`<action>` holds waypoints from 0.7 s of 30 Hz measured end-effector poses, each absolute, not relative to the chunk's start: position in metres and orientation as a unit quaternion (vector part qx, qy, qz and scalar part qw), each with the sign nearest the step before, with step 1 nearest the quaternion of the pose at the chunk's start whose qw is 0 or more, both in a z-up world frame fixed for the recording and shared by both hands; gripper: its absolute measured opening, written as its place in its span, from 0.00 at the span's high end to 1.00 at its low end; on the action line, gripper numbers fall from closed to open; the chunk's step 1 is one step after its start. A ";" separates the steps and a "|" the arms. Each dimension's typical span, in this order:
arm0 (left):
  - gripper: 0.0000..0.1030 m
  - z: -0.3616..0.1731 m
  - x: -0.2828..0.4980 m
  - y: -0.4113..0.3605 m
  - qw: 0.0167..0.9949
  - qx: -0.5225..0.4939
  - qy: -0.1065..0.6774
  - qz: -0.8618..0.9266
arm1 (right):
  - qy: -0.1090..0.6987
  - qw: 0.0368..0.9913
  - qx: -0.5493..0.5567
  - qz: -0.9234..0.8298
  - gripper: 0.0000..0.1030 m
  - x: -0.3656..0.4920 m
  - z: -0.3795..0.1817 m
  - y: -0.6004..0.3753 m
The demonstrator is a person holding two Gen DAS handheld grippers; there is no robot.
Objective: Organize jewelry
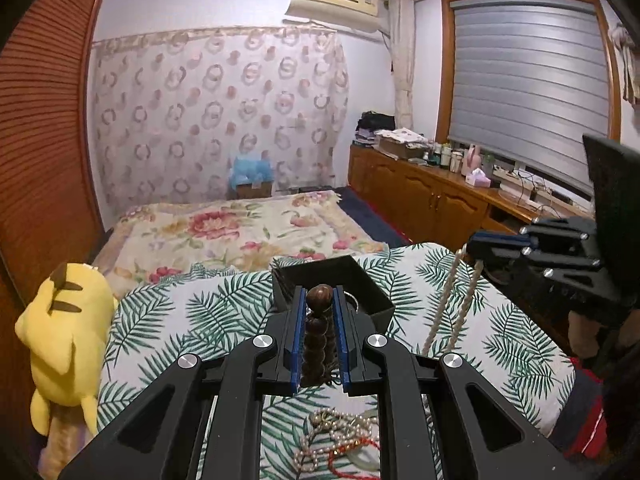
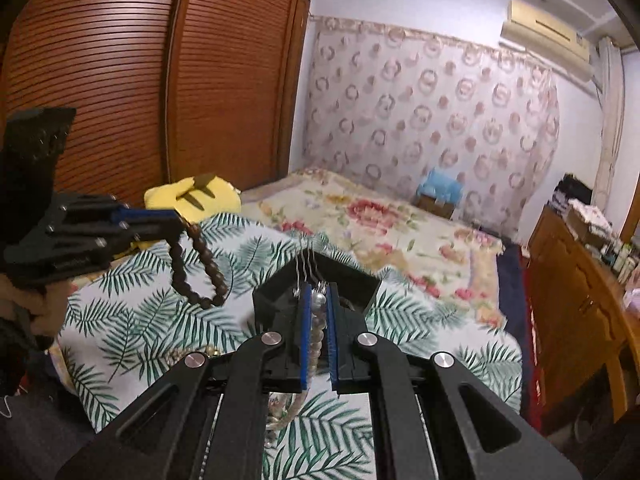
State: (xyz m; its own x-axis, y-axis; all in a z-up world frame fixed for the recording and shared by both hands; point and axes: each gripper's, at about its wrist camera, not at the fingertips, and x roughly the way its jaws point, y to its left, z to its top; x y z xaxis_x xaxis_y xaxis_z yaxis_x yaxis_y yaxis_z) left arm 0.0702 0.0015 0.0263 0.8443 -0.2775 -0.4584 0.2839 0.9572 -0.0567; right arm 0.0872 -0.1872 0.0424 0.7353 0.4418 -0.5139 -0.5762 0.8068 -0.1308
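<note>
The left gripper (image 1: 319,300) tilts slightly downward with its blue-padded fingers (image 1: 298,334) nearly closed, while the right gripper (image 2: 319,300), off to the side of those fingers, points likewise with its own fingers (image 2: 305,332) pinched close.

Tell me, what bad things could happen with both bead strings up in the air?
1. The left hand-held gripper pinches the dark brown wooden bead bracelet by only a few beads, so it might slip onto the leaf-print cloth.
2. The long white pearl necklace dangles from the right hand-held gripper and could snag the square black box's rim.
3. Its tail may catch the tangled pearl-and-red-cord jewelry pile below.
</note>
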 end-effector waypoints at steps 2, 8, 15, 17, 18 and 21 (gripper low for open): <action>0.88 0.028 0.075 0.000 0.960 0.007 0.240 -0.147 | 0.227 0.924 -0.144 0.273 0.92 0.089 0.052 -0.186; 0.88 0.030 0.089 -0.001 0.957 0.002 0.245 -0.152 | 0.207 0.931 -0.147 0.262 0.92 0.096 0.074 -0.186; 0.88 0.043 0.099 0.001 0.959 0.003 0.239 -0.152 | 0.194 0.937 -0.155 0.244 0.92 0.112 0.093 -0.183; 0.88 0.046 0.104 0.000 0.959 0.005 0.239 -0.151 | 0.191 0.939 -0.156 0.241 0.92 0.118 0.097 -0.183; 0.88 0.048 0.106 -0.001 0.960 0.007 0.238 -0.150 | 0.190 0.940 -0.154 0.239 0.92 0.122 0.099 -0.183; 0.88 0.051 0.114 -0.003 0.960 0.011 0.237 -0.148 | 0.185 0.942 -0.150 0.238 0.92 0.130 0.107 -0.182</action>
